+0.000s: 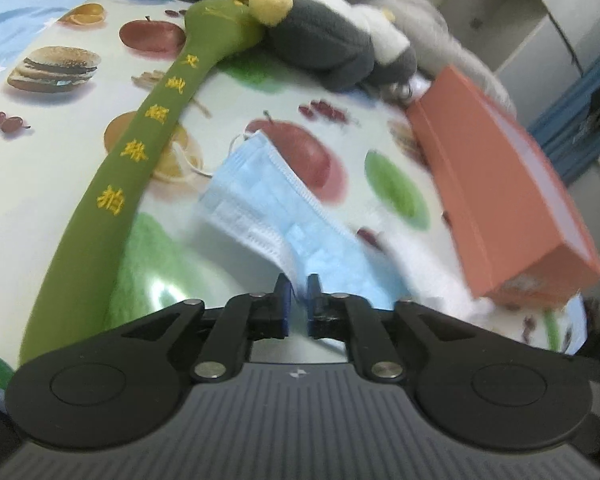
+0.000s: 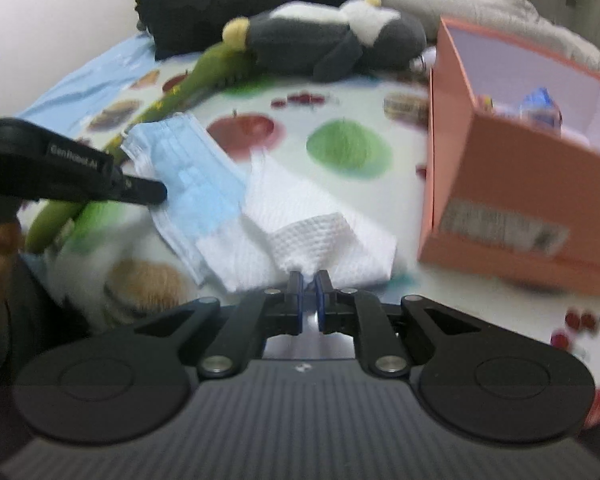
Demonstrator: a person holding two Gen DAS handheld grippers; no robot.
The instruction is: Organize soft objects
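Left tool [image 1: 299, 290] pinching floppy blue mask [image 1: 268, 200] edge, right tool [image 2: 308, 284] pinching flimsy paper towel [image 2: 320, 236], both just left of orange box [image 2: 500, 184], featherweight, best grabbed by corners.

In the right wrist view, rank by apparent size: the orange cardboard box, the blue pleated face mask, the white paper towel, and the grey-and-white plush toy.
1. Orange cardboard box, largest, though it sits close to the camera.
2. Grey-and-white plush toy, lying farther back.
3. White paper towel and blue pleated face mask: too alike to rank; they overlap.
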